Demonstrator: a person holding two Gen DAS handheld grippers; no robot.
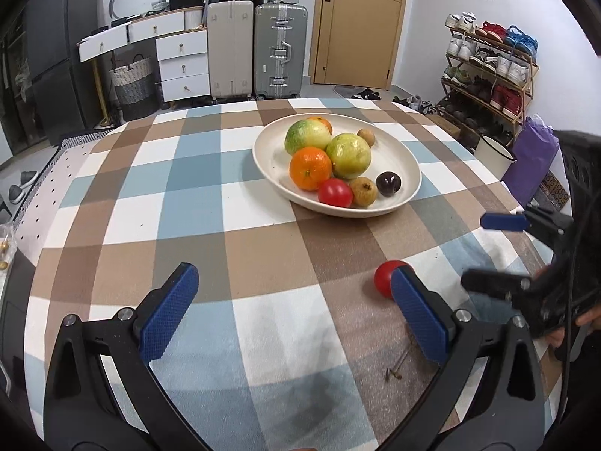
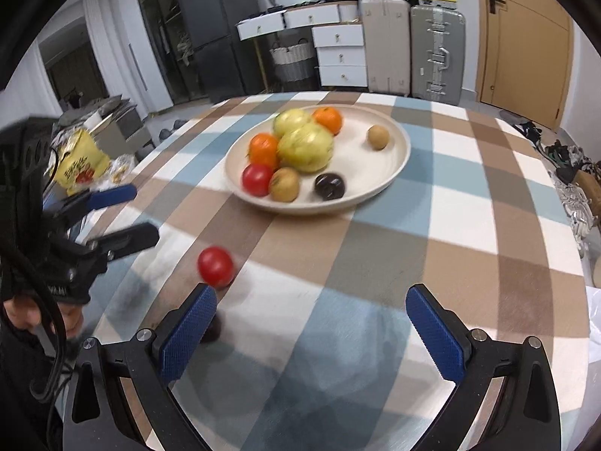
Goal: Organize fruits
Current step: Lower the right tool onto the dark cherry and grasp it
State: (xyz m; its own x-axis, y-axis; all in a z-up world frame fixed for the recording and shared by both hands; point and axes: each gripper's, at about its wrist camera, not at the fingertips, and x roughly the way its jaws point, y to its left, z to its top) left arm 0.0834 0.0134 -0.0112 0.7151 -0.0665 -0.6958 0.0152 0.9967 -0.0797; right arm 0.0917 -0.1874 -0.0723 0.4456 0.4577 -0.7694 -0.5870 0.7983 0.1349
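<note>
A cream plate (image 1: pixel 407 158) (image 2: pixel 394 165) on the checked tablecloth holds two green guavas, two oranges, a red tomato (image 1: pixel 335 192) (image 2: pixel 256 179), brown fruits and a dark plum (image 1: pixel 388 183) (image 2: pixel 329 186). A second red tomato (image 1: pixel 384 277) (image 2: pixel 215 266) lies loose on the cloth in front of the plate. My left gripper (image 1: pixel 296 282) is open and empty; the tomato sits just beyond its right fingertip. My right gripper (image 2: pixel 311 297) is open and empty; the tomato sits just beyond its left fingertip. Each gripper shows in the other's view, the right (image 1: pixel 488 248) and the left (image 2: pixel 142 212).
The round table's cloth (image 1: pixel 225 225) curves away at all edges. A small stem (image 1: pixel 394 372) lies near my left gripper. A dark fruit (image 2: pixel 212 329) sits partly hidden behind my right gripper's left finger. A yellow bag (image 2: pixel 79 161) sits left; suitcases, drawers and a shoe rack stand beyond.
</note>
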